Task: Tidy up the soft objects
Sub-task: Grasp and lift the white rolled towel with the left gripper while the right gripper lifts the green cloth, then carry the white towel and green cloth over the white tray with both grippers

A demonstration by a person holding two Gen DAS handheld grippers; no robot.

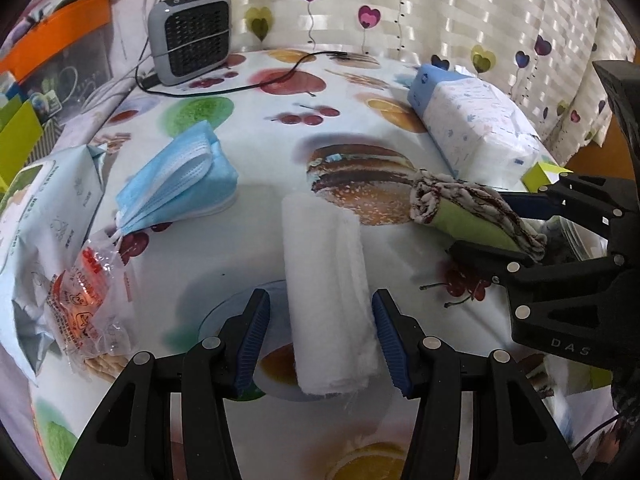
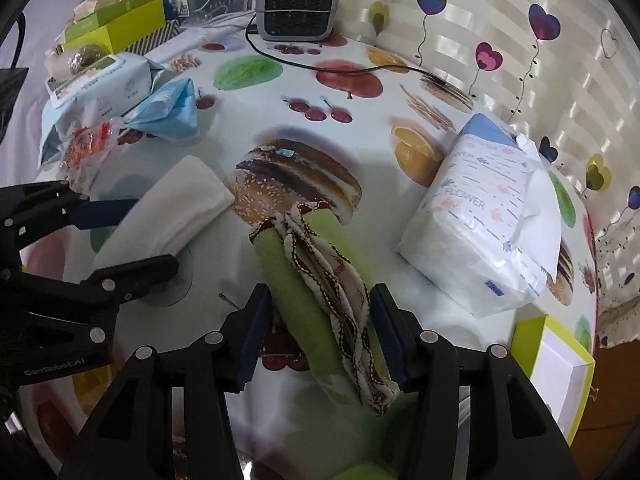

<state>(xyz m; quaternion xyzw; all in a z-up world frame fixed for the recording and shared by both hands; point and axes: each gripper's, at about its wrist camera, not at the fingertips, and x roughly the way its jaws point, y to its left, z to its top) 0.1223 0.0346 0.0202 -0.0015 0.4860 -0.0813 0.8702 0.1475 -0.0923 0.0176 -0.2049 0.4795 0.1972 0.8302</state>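
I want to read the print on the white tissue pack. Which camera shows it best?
The right wrist view: the tissue pack faces it, with "FLOWER" legible. The left wrist view shows the pack farther off, its print too small to read.

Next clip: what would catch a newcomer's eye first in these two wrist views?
Probably the loud fruit-and-burger tablecloth, then the two rolled cloths near its front edge: a white towel roll between the left gripper jaws, and a green cloth with brown-and-white trim between the right gripper jaws. Farther back, a stack of blue face masks lies left and a tissue pack right.
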